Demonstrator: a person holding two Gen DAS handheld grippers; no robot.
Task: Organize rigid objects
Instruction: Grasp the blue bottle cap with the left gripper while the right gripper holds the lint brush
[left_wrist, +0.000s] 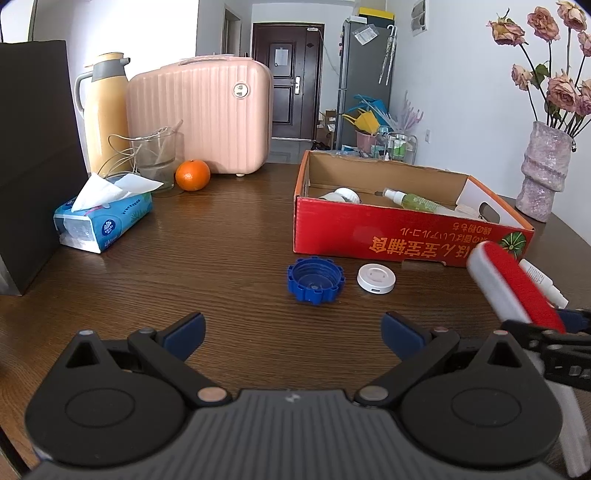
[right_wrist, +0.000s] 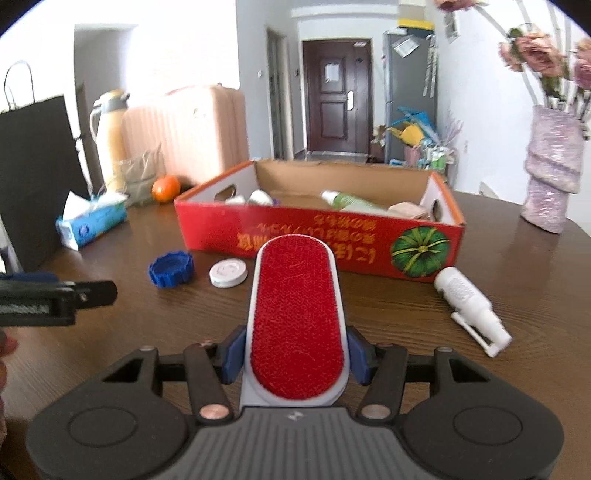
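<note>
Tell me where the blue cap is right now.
The blue cap lies on the table in front of the red box, just left of the white disc.

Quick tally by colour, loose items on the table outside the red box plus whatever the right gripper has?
Blue: 1, the ridged blue plastic cap
White: 2, the round white plastic disc and the white plastic spray bottle
Red: 1, the red-faced white lint brush, clamped in the right gripper
Total: 4

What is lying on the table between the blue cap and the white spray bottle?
The round white disc lies beside the blue cap; then the lint brush, clamped in the right gripper, crosses the stretch before the white spray bottle. The right wrist view shows it.
</note>
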